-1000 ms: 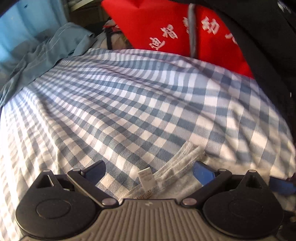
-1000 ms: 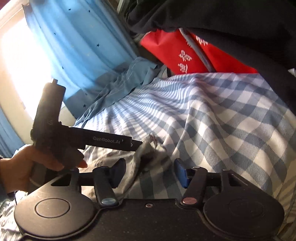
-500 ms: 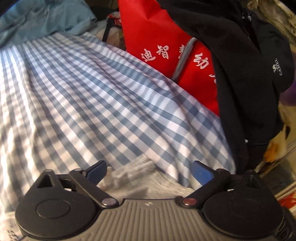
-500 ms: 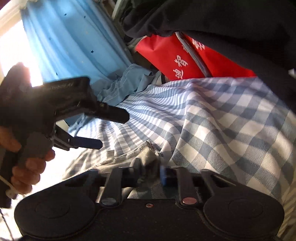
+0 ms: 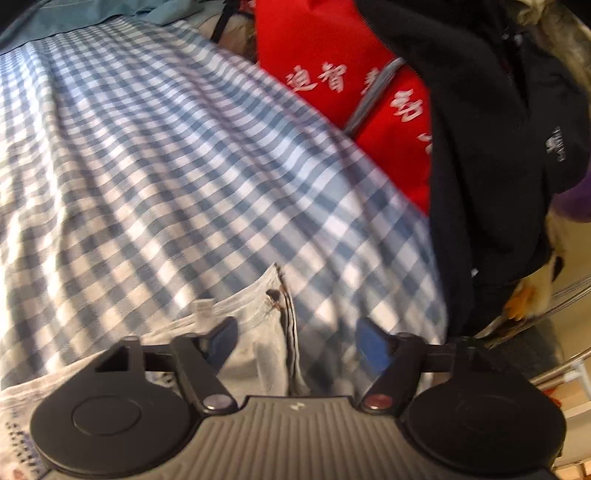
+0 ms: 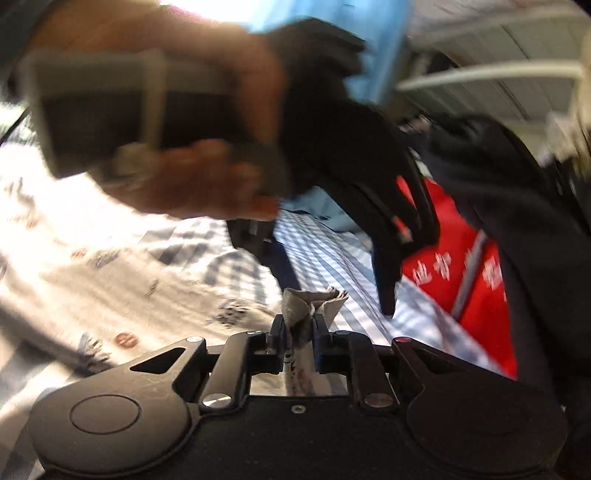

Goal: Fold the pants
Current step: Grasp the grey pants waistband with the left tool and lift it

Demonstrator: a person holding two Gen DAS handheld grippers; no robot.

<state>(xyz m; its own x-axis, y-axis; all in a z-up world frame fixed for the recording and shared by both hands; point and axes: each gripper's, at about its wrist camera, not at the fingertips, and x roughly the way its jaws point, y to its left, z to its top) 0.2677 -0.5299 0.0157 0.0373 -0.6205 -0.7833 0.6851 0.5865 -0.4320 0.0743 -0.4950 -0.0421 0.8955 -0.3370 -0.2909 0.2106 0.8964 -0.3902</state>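
Observation:
The pants (image 6: 122, 291) are pale grey with small prints and lie spread on a blue-and-white checked sheet (image 5: 166, 166). My right gripper (image 6: 298, 328) has its jaws closing, and its pads pinch a bunched corner of the pants that sticks up between them. My left gripper (image 5: 295, 338) points down over another edge of the pants (image 5: 258, 350). Its jaws are closing with a dark seam between the blue pads (image 5: 369, 341), which stand apart from the cloth. In the right wrist view, a person's hand (image 6: 192, 177) holds that left gripper just above and ahead, blurred.
A red bag with white characters (image 5: 332, 55) and a black jacket (image 5: 487, 147) hang along the sheet's far right side. A blue garment (image 5: 74, 22) lies at the far edge. A blue curtain (image 6: 373, 44) hangs behind.
My right gripper shut on the pants corner, then rolled and swung sideways towards the left gripper. My left gripper rolled, its jaws narrowed, and the seamed pants edge now lies between them.

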